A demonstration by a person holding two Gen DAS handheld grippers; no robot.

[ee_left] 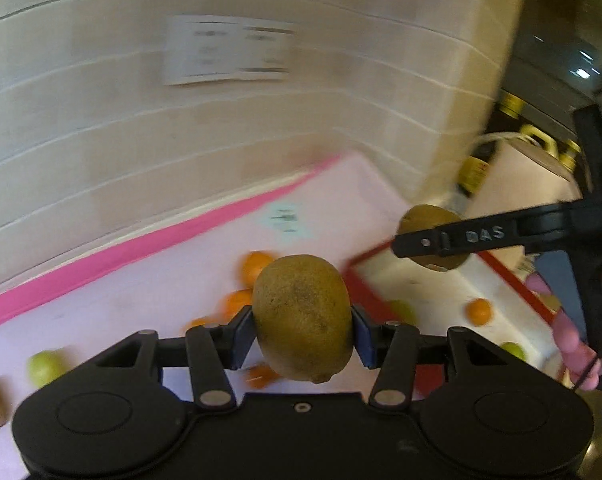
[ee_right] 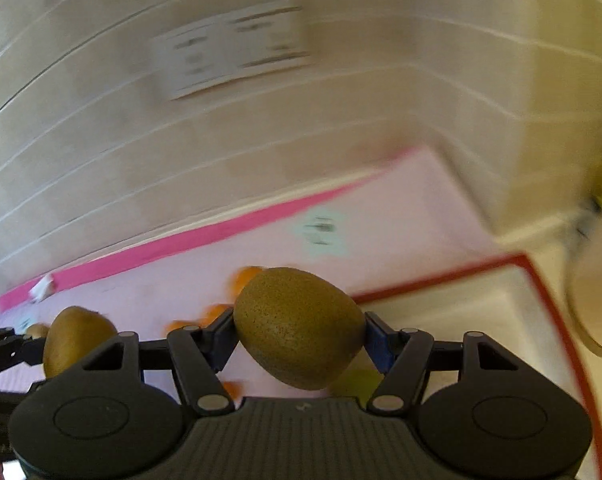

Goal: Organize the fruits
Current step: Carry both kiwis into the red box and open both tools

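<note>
I am pinching one kiwi between the left gripper pads, and the right gripper is clamping a second kiwi; beyond both jaws, oranges are lying on the pink mat beside a red-rimmed tray.

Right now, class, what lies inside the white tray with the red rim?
In the white, red-rimmed tray, the left wrist view shows one small orange fruit and two green fruits. The black grippers cover its near part.

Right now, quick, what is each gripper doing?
Left gripper: closed on a kiwi.
Right gripper: closed on another kiwi.
</note>
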